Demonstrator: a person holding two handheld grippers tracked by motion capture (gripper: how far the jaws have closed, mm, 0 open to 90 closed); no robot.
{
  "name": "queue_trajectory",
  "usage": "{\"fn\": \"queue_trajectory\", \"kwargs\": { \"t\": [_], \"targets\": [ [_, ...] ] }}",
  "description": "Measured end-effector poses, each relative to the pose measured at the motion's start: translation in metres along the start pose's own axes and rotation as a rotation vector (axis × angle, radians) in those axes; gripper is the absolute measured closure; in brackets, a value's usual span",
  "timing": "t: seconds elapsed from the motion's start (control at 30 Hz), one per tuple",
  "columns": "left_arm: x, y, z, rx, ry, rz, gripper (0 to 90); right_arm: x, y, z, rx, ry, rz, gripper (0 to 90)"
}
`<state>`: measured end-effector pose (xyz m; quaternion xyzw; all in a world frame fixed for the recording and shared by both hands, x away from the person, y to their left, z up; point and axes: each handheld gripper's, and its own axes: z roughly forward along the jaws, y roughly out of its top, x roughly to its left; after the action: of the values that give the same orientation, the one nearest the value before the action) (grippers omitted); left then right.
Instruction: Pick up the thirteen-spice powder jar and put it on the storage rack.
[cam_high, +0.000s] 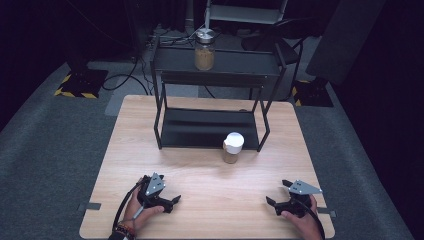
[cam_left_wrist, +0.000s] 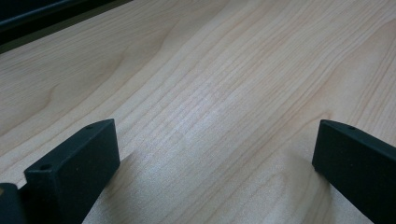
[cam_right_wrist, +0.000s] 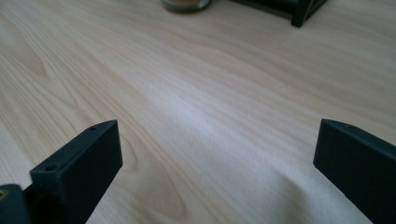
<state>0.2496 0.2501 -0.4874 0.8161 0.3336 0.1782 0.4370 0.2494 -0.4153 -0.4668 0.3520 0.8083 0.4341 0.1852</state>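
Both claws rest low on the bench, left claw and right claw spread wide, empty. White-lidded jar stands at the black rack's front edge; second jar on the top shelf. Probably glass: rigid, slick, breakable; grip the body below the lid.

A: What stands at the far half of the surface?
B: A two-tier rack; one jar sits on its top shelf.
A: And the second jar?
B: On the surface, just before the rack's lower shelf, right of centre.
A: The near edge?
B: Left gripper at left, right gripper at right, well apart.
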Motion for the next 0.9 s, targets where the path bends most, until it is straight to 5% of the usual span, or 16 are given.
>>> {"fn": "queue_trajectory", "kwargs": {
  "t": [0.53, 0.9],
  "targets": [
    [0.0, 0.0, 0.0, 0.0, 0.0, 0.0, 0.1, -0.014, 0.062, 0.025, -0.095, 0.069, -0.057, 1.0],
    [0.0, 0.0, 0.0, 0.0, 0.0, 0.0, 0.1, -0.017, 0.105, 0.059, -0.1, 0.11, -0.091, 1.0]
  ]
}}
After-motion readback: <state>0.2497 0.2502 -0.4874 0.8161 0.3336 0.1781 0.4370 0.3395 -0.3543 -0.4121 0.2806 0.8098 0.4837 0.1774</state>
